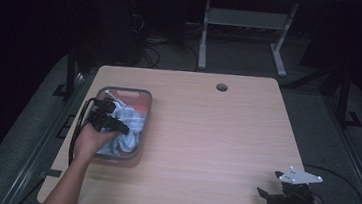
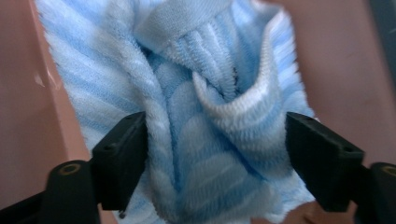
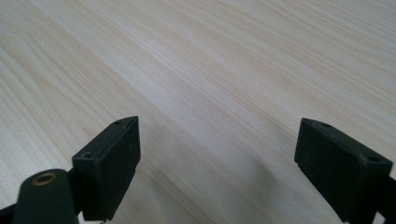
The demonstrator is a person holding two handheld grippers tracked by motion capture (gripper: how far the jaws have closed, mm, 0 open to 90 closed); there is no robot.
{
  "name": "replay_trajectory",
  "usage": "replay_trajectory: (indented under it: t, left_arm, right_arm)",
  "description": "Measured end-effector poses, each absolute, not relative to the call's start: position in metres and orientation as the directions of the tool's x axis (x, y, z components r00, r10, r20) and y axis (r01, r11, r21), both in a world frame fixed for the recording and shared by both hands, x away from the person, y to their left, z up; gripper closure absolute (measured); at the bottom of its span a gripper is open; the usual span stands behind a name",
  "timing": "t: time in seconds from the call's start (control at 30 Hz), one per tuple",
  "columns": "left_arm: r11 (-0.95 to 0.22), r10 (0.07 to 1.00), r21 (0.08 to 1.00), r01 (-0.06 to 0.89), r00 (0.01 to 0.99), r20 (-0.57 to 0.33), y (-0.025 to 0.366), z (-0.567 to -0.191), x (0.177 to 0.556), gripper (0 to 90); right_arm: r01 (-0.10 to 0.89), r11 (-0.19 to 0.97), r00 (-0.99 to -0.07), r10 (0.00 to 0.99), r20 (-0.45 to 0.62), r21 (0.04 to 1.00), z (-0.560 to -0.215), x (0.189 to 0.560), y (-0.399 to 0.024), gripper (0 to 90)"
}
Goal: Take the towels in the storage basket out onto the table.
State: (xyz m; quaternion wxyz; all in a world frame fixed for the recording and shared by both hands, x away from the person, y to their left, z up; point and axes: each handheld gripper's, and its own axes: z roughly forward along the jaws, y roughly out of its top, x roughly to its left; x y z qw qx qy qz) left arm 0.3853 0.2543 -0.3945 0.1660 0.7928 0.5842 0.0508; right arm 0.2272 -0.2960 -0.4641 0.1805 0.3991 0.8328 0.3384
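The surface (image 1: 201, 134) carries a pink bin (image 1: 142, 128) at 9 o'clock, blue striped towel (image 2: 205, 140) inside. My left tongs (image 2: 212, 154) stand apart, straddling a towel fold, pads at its flanks. Step: grasp. Next: close firmly, then lift. Right tongs (image 3: 217, 163) wait apart, empty, at 4 o'clock.
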Motion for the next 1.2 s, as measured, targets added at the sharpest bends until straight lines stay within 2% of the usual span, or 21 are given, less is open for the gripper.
replay_trajectory:
  t: [0.13, 0.4, 0.53, 1.07, 1.2]
  left_arm:
    - [-0.303, 0.941, 0.258, 0.917, 0.331, -0.069, 0.248, -0.405, 0.39, 33.5]
    - [-0.334, 0.937, 0.228, 0.915, 0.349, -0.03, 0.244, -0.41, 0.393, 49.8]
    - [-0.357, 0.93, 0.222, 0.907, 0.367, -0.001, 0.242, -0.411, 0.393, 55.1]
    - [-0.331, 0.936, 0.238, 0.913, 0.35, -0.042, 0.247, -0.41, 0.393, 61.6]
    - [-0.305, 0.938, 0.267, 0.914, 0.337, -0.083, 0.253, -0.407, 0.389, 64.5]
  right_arm:
    - [0.536, 0.452, -0.617, 0.786, -0.035, 0.713, -0.464, 0.227, -0.296, 13.7]
    - [0.536, 0.454, -0.62, 0.784, -0.034, 0.712, -0.464, 0.227, -0.294, 13.7]
    - [0.535, 0.453, -0.621, 0.783, -0.031, 0.713, -0.463, 0.226, -0.293, 13.7]
    - [0.53, 0.451, -0.618, 0.785, -0.037, 0.718, -0.463, 0.227, -0.294, 13.7]
    - [0.53, 0.441, -0.613, 0.789, -0.032, 0.724, -0.463, 0.227, -0.295, 13.7]
